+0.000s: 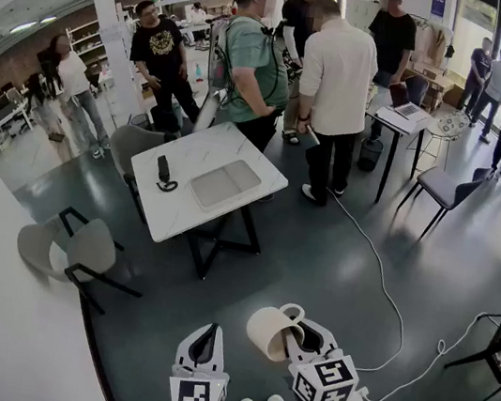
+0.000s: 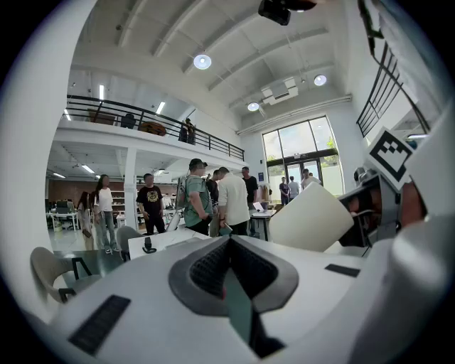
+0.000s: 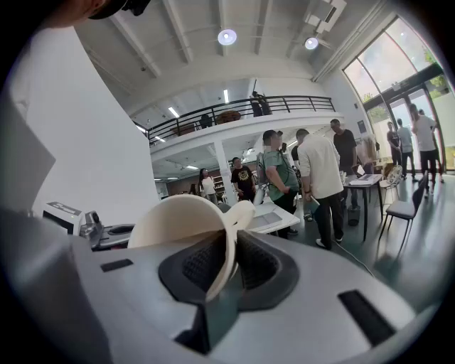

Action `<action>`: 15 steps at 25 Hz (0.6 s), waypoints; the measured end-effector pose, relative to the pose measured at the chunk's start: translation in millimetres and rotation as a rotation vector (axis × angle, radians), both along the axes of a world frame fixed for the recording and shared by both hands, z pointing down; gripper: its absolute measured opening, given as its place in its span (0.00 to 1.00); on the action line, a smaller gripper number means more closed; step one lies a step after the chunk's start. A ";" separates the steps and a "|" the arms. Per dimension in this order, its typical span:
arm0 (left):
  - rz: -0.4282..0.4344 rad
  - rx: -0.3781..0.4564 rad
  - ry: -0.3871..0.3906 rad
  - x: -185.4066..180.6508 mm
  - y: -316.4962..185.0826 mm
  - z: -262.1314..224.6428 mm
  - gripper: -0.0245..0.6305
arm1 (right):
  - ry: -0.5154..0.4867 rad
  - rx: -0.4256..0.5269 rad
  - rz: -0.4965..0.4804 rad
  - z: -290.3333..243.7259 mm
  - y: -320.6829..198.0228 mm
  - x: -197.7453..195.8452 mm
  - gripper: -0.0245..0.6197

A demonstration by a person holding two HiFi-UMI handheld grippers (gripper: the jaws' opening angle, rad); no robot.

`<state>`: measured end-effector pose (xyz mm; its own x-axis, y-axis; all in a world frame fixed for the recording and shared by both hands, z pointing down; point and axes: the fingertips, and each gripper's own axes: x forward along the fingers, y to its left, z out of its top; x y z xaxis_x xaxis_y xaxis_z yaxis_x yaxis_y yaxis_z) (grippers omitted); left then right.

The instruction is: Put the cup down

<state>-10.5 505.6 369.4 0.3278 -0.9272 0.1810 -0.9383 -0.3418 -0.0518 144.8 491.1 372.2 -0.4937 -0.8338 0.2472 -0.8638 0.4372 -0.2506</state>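
A cream cup (image 1: 268, 331) with a handle hangs on its side over the dark floor, low in the head view. My right gripper (image 1: 293, 333) is shut on the cup; in the right gripper view the cup's (image 3: 181, 220) thin wall sits pinched between the two dark pads of my right gripper (image 3: 224, 263). My left gripper (image 1: 204, 341) is just left of it, shut with nothing in it. In the left gripper view, its pads (image 2: 213, 266) meet, and the cup (image 2: 309, 217) shows off to the right. A white table (image 1: 173, 210) stands ahead across the floor.
On the table lie a grey tray (image 1: 225, 184) and a small black object (image 1: 165, 171). Grey chairs (image 1: 80, 252) (image 1: 136, 142) flank it on the left. Several people stand behind it. A white cable (image 1: 379, 283) runs over the floor; another chair (image 1: 447, 190) stands at right.
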 end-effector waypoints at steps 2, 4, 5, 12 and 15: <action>-0.002 0.002 0.002 -0.2 0.2 -0.2 0.05 | -0.002 -0.001 0.000 0.9 1.3 0.7 0.12; -0.002 0.002 0.005 -0.5 -0.5 -0.5 0.05 | -0.002 0.000 -0.001 0.9 1.6 0.5 0.12; -0.001 0.001 0.007 -0.6 -0.9 -0.3 0.05 | -0.001 0.001 -0.001 0.7 1.5 0.1 0.12; 0.004 -0.019 0.017 3.8 2.3 7.0 0.05 | -0.009 -0.013 -0.007 5.6 4.0 1.0 0.12; 0.004 -0.025 0.018 5.6 0.4 10.1 0.05 | -0.008 -0.017 -0.013 7.8 1.8 1.1 0.12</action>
